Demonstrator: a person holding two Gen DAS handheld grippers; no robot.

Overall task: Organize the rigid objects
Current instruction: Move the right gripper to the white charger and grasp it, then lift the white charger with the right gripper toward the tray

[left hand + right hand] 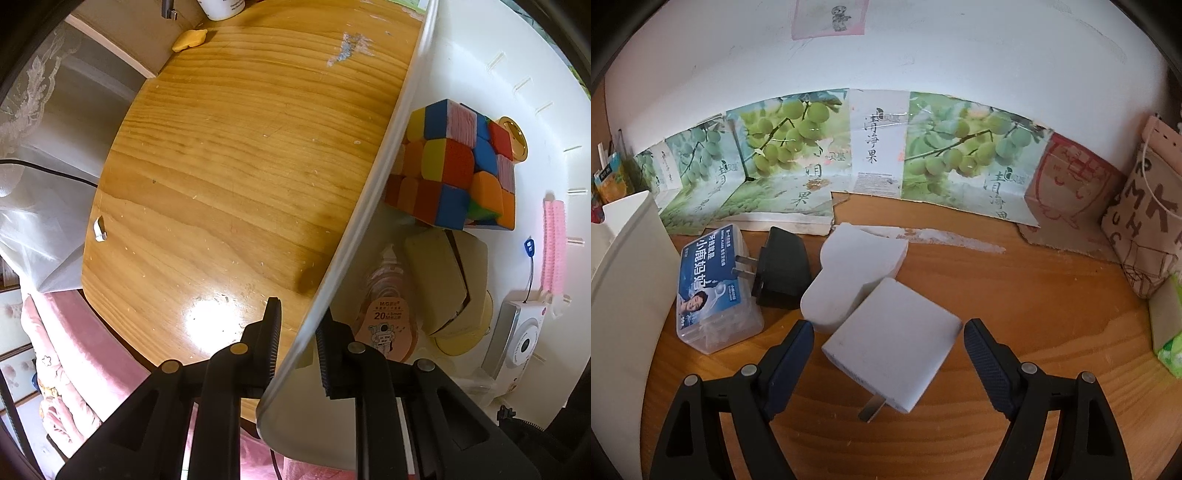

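Bin rim point(373, 184) pinched by left tool point(295, 339); right tool point(888, 336) gapes around white charger point(892, 341).

Scuffed wooden bench point(1015, 295) under a bright glare, backed at the far side by a white wall point(923, 55) lined with grape-printed cardboard point(960, 155); lace curtain point(33, 92) and pink bedding point(66, 350) at left.

Home: pink bedding point(62, 369), lace curtain point(33, 92)
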